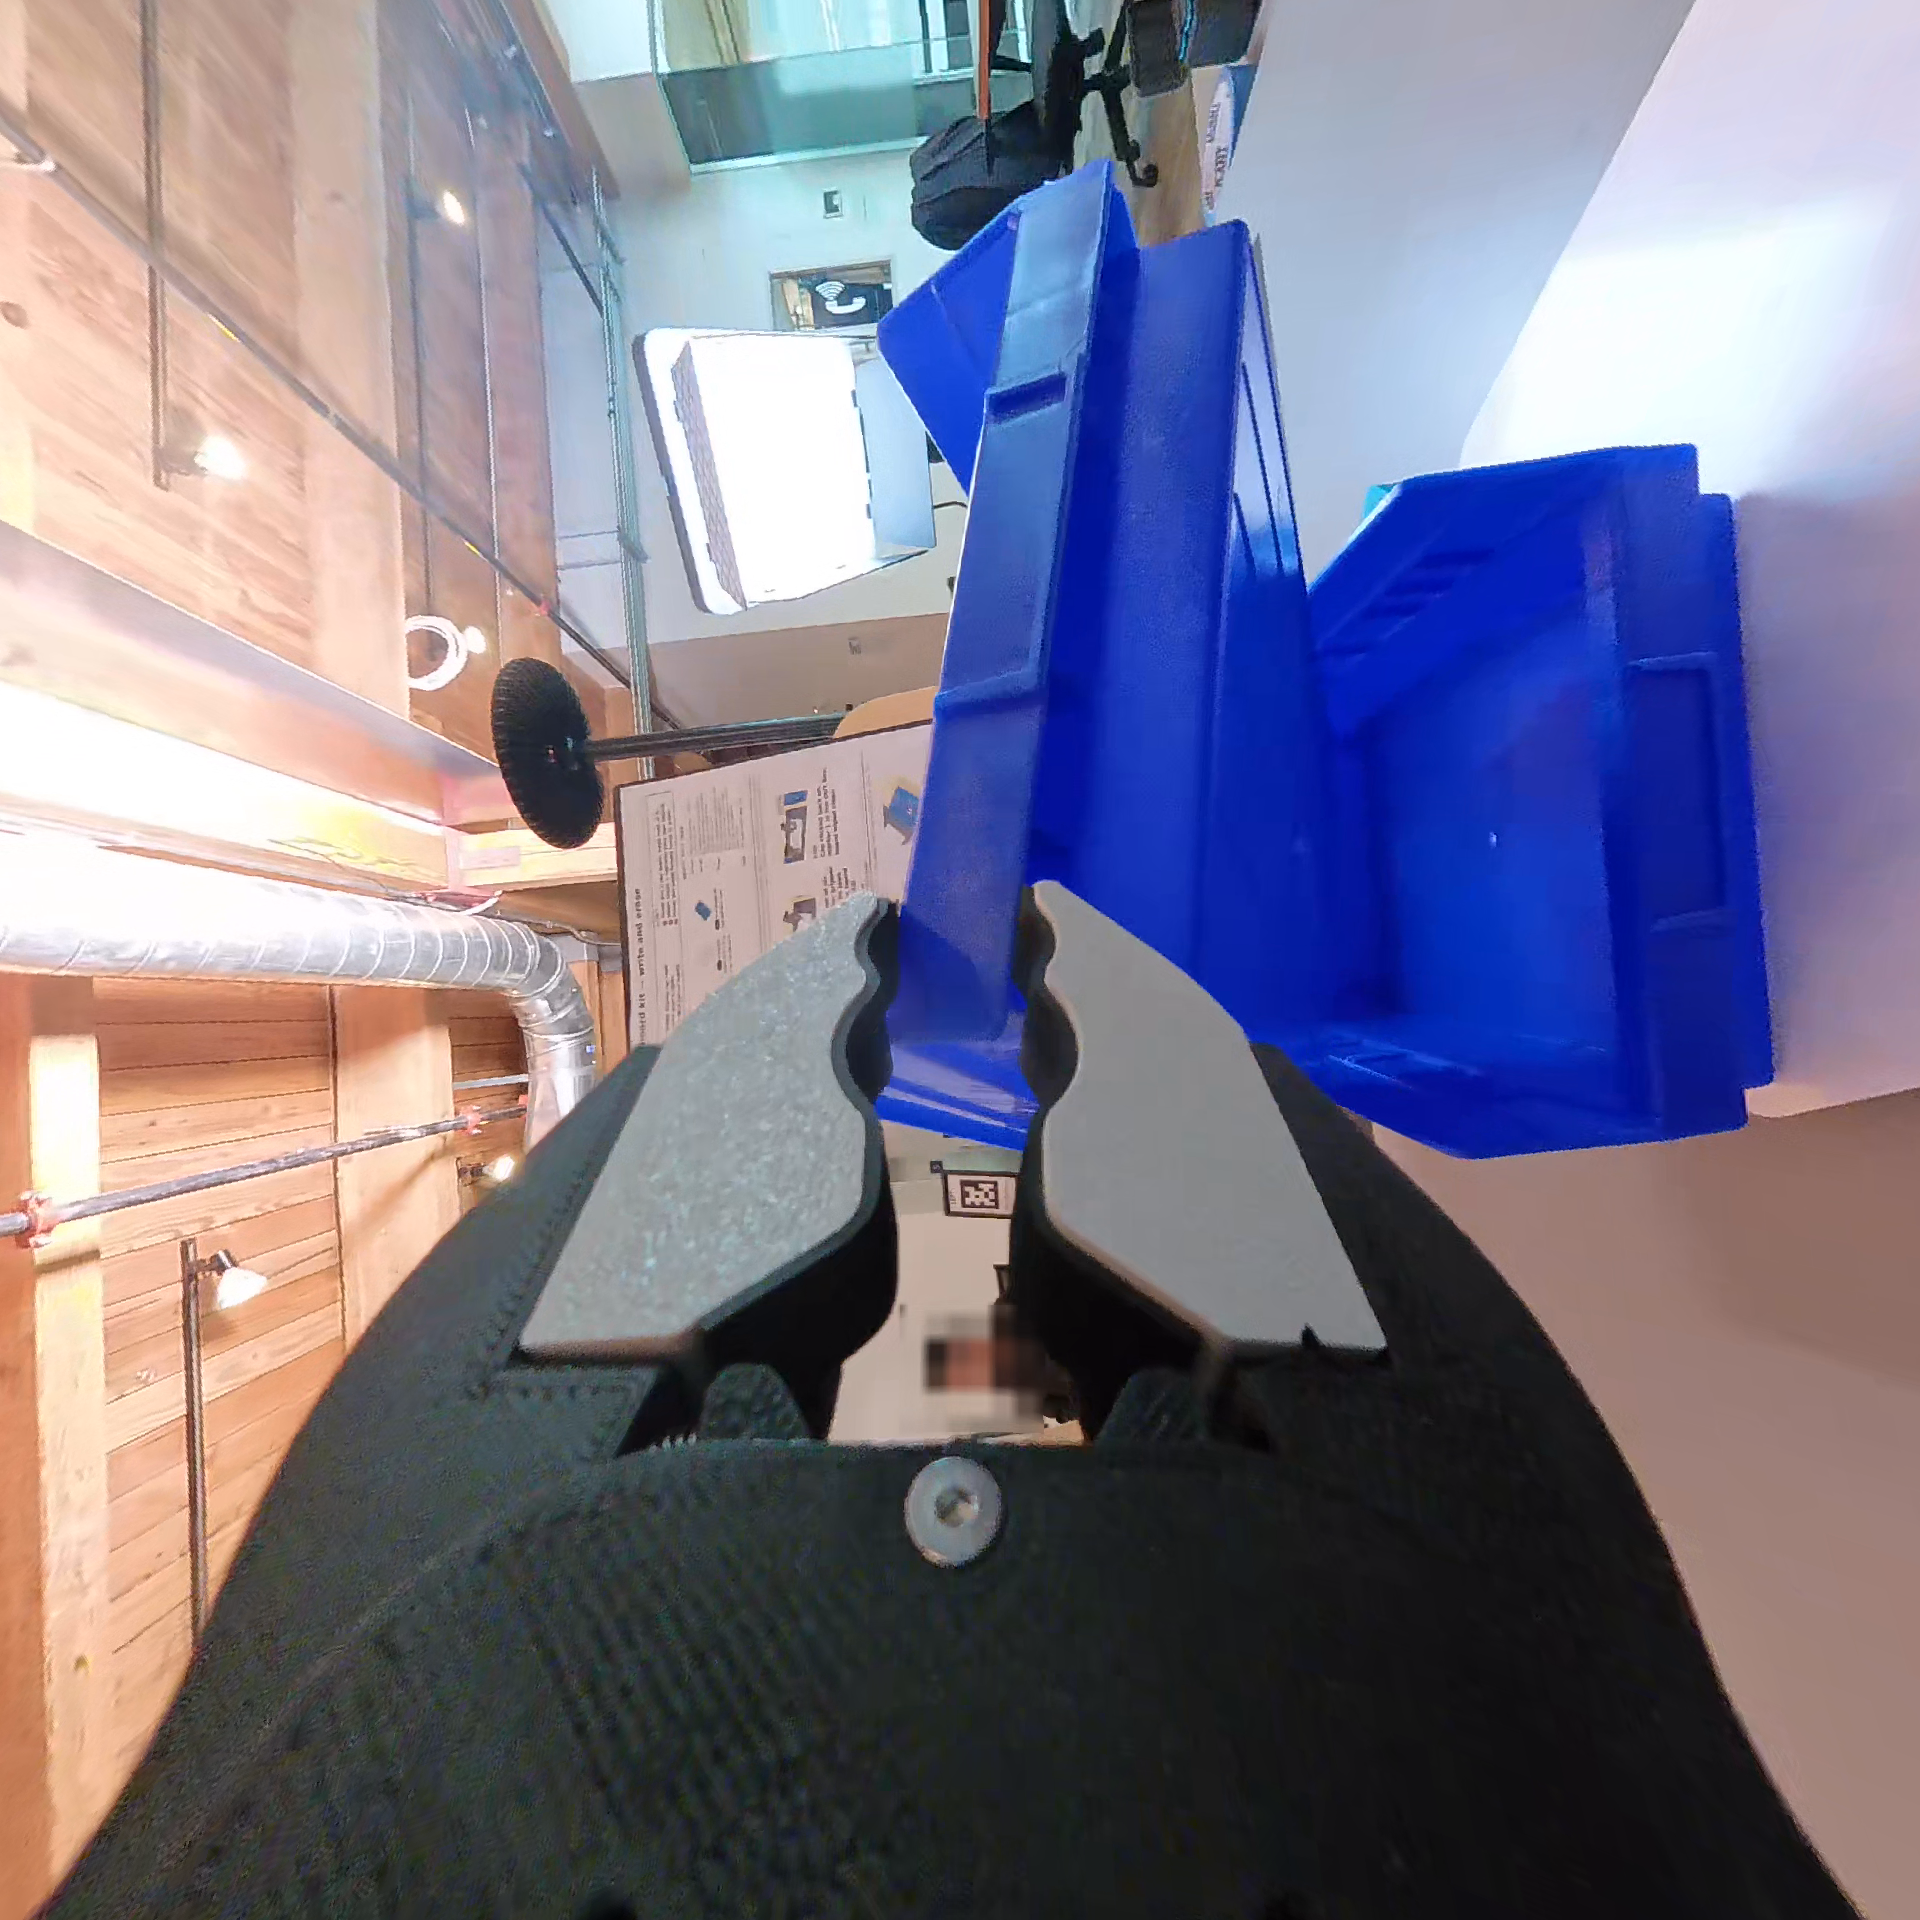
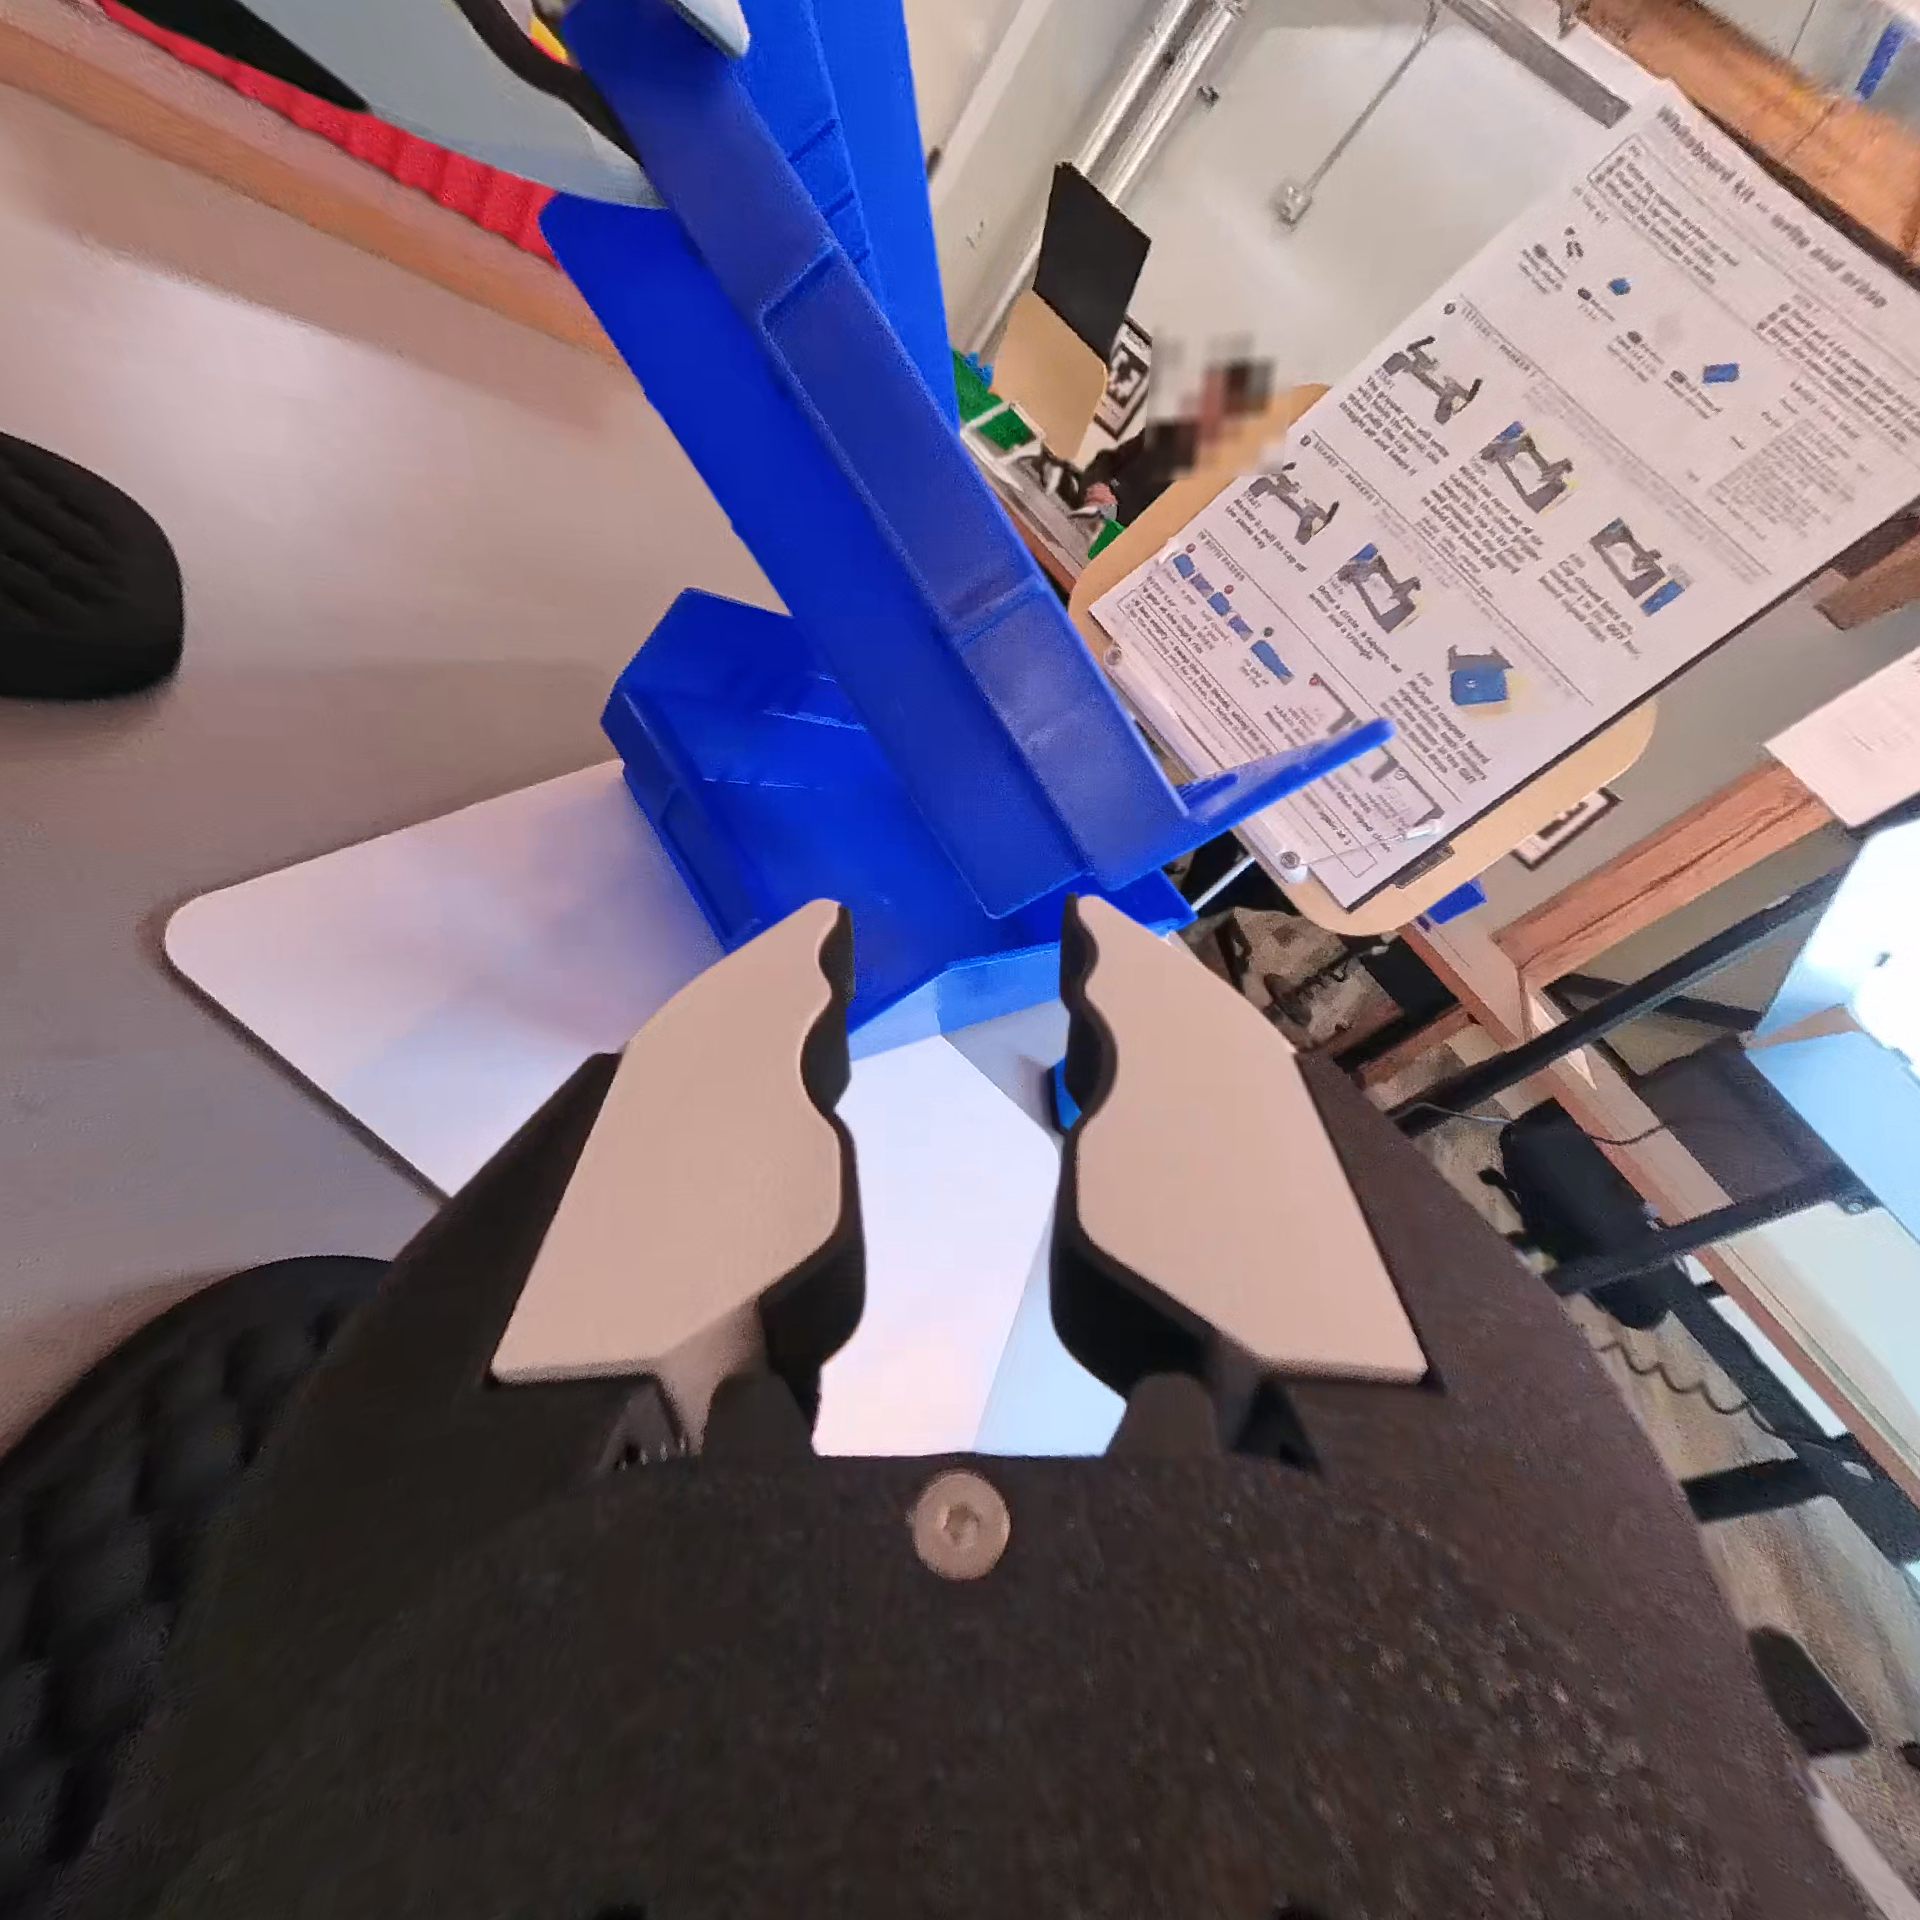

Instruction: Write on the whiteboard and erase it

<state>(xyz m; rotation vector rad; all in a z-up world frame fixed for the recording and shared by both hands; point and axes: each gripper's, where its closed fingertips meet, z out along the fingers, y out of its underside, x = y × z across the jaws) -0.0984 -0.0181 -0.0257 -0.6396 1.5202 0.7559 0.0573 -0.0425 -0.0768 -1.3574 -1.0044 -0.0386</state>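
While the left gripper [image 1: 961, 956] is pinching the rim of the large blue bin [image 1: 1122, 623], jaws nearly closed w/ only the thin wall between them, the bin is hanging tilted above the whiteboard [image 2: 416, 987].

The right gripper [image 2: 951, 935] is sitting at the bin's low end, jaws about half open w/ a corner of the bin between them; can't tell if it's actually clamping.

The whiteboard is lying flat on the table [image 2: 312, 520], and a small blue bin [image 2: 727, 748] is standing on its far edge. No marker or eraser is showing in either view.

Handling, as a guess: the big bin is looking like rigid, light, glossy plastic, so it's prob slippery and likely to pivot in a one-point pinch. The rim lip is seeming the best hold, w/ the 2nd gripper steadying the opposite end.
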